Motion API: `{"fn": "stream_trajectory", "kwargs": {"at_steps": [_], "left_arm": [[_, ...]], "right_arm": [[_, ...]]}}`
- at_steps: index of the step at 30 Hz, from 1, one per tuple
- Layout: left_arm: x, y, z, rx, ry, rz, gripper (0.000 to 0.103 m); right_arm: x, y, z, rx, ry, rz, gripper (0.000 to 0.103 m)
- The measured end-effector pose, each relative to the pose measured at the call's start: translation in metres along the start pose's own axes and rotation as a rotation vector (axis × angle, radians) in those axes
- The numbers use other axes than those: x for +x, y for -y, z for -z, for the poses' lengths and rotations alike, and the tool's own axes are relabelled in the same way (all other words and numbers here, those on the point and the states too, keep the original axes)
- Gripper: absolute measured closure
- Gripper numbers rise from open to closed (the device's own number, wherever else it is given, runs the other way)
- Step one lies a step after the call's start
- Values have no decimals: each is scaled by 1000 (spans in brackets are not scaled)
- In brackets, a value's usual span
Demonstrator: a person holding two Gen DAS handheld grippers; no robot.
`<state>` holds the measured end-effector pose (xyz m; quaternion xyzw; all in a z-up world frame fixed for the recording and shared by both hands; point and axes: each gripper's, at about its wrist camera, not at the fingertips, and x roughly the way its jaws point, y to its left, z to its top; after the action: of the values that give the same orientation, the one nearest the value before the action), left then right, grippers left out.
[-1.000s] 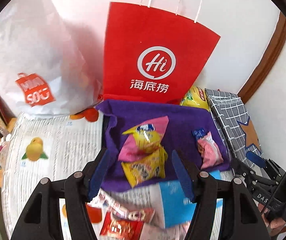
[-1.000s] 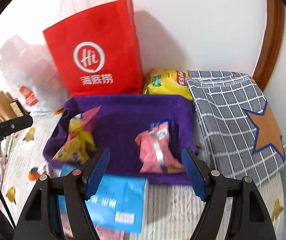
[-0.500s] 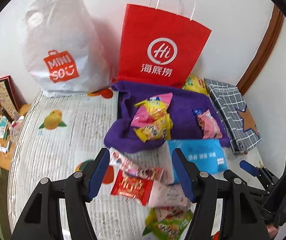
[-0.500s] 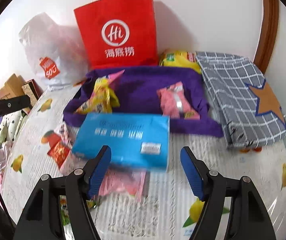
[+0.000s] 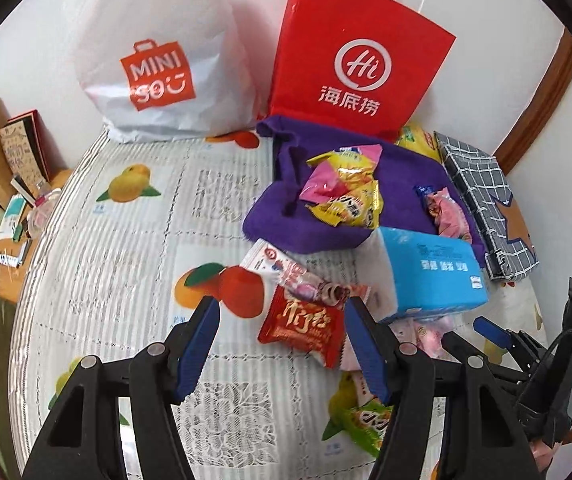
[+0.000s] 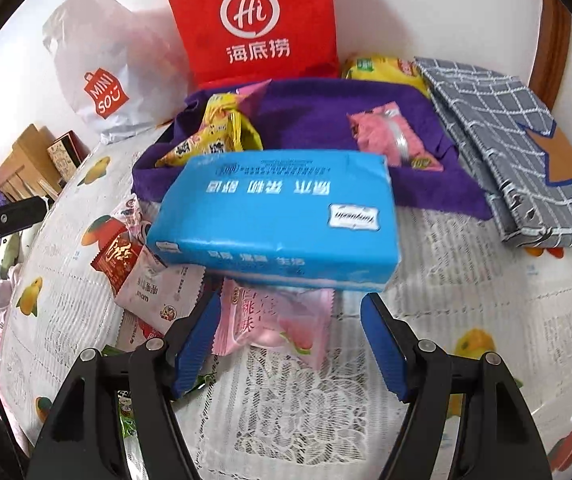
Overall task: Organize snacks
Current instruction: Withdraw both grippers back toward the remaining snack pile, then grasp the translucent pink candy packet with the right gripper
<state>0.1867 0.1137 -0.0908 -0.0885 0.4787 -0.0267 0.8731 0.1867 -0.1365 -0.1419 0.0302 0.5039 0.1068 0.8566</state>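
left gripper [image 5: 279, 318] fingers apart | right gripper [image 6: 288, 320] fingers apart | pink snack packet [image 6: 273, 322] half-hidden under blue pack [image 6: 277, 220]

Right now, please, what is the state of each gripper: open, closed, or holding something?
Left gripper: open, holding nothing; it is above the red foil snack packet.
Right gripper: open, holding nothing; it is above the pink peach-print snack packet.

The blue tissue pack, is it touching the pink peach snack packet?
Touching. The right wrist view shows the blue tissue pack lying on the pink peach snack packet's top edge.
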Motion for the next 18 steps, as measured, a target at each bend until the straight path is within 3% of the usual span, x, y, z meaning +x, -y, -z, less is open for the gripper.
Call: {"fn": "stream_trajectory", "kwargs": {"at_steps": [12,18], "left_arm": [[13,-14,5,-25,-31,10,40],[23,-19,7,-30,-49,10,40]], "right_arm": [[35,-5,5,3,-69,8,30],[38,-7,5,-8,-41,5,31]]}}
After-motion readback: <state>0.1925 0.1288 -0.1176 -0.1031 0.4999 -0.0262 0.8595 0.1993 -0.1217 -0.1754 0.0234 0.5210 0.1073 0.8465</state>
